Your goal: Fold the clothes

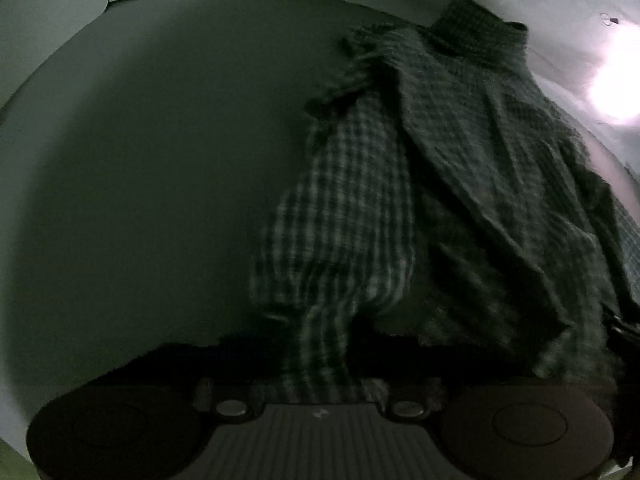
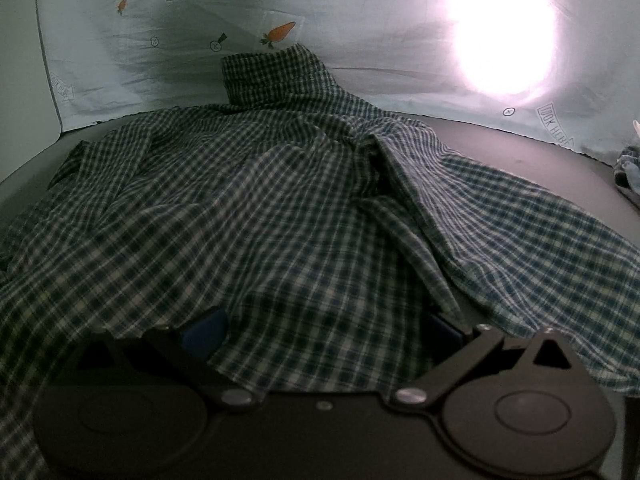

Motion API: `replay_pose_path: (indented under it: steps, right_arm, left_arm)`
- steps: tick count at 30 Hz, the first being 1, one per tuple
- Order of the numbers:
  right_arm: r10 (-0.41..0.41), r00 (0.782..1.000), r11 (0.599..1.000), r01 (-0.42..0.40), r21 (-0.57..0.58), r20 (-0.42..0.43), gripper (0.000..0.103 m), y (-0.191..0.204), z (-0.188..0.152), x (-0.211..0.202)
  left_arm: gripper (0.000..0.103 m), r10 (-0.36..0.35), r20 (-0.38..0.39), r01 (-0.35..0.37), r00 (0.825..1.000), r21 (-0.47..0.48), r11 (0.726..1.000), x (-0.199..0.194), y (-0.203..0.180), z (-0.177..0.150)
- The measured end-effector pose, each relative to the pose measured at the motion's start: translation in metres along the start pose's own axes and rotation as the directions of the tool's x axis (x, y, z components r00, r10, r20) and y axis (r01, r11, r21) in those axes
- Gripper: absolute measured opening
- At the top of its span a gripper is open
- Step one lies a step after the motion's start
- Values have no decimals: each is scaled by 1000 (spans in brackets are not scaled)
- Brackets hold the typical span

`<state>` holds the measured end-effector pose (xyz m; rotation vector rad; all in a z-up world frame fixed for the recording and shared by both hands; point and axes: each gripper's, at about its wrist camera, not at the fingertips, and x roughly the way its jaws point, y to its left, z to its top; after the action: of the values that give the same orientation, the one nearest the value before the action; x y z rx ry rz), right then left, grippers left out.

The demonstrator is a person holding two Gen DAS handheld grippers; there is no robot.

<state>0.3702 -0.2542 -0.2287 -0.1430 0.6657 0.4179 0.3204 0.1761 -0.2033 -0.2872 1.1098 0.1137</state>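
Checked cotton in dark green and white, a button-up shirt [image 2: 280,208], lies rumpled across a dark grey surface [image 1: 152,168], its collar [image 2: 272,76] toward a pale sheet printed with carrots [image 2: 132,48]. One strip of the shirt runs straight down into the left claw [image 1: 320,376], which looks pinched on that fabric, though the fingertips themselves sit in deep shadow. The right claw [image 2: 320,332] stands spread, its blue pads [image 2: 206,334] on either side of a hem fold that drapes between them without being pressed. A bright glare [image 2: 504,36] washes out part of the sheet.

The risk, as I judge it, is uneven hold: if the left lifts while the right has nothing gripped, the shirt would drag lopsided and bunch further. The left pinch also looks narrow, so the cloth could slip out under tension.
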Motion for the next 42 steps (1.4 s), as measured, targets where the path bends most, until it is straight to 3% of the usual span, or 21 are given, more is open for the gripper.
replay_pose_path:
  steps: [2,4,7,11,14,16,18,20,24,26,28,32,36,39,42]
  right_arm:
    - [0,1000,1000,0,1,0,103,0,0,0]
    - [-2,1000,1000,2,1,1,103,0,-1,0]
    - [-7,1000,1000,7,4,0,103,2,0,0]
    - [-4,1000,1000,4,6,-1,103,1,0,0]
    - [-4,1000,1000,4,6,-1,103,1,0,0]
    - [-5,1000,1000,5,7,-1,103,1,0,0]
    - [-6,1000,1000,6,8,-2,103,2,0,0]
    - [-5,1000,1000,5,9,-2,103,1,0,0]
    - [-6,1000,1000,6,9,-2,103,2,0,1]
    - [-5,1000,1000,5,9,-2,103,2,0,1]
    - [-4,1000,1000,4,9,-1,103,1,0,1]
    - [-3,1000,1000,3,9,-1,103,1,-1,0]
    - [0,1000,1000,0,11,-1,103,0,-1,-1]
    - [3,1000,1000,-3,9,-1,103,0,-1,-1]
    - [29,1000,1000,-29,-6,1,103,-4,0,0]
  left_arm:
    - [22,21,19,-21,1000,-26,999,-1,17,9]
    - [19,89,65,-88,994,-20,996,-5,34,19]
    - [18,202,153,-198,967,-38,979,-15,66,38]
    - [18,282,235,-257,930,-131,958,-29,120,74]
    - [17,344,310,-293,886,-198,935,-40,152,108]
    - [18,392,361,-333,846,-216,918,-45,165,127]
    - [23,445,377,-387,812,-222,895,-43,173,142]
    - [29,472,329,-412,818,-239,880,-30,182,153]
    - [39,424,206,-336,882,-357,872,-11,187,140]
    - [48,348,192,-264,918,-359,895,-6,178,118]
    - [56,294,187,-217,937,-344,913,-1,165,97]
    - [65,222,183,-160,958,-301,940,-1,133,63]
    - [68,169,204,-124,964,-216,968,-5,97,48]
    - [69,97,208,-46,973,-237,970,-6,78,41]
    - [69,93,200,-43,975,-243,969,-9,52,29]
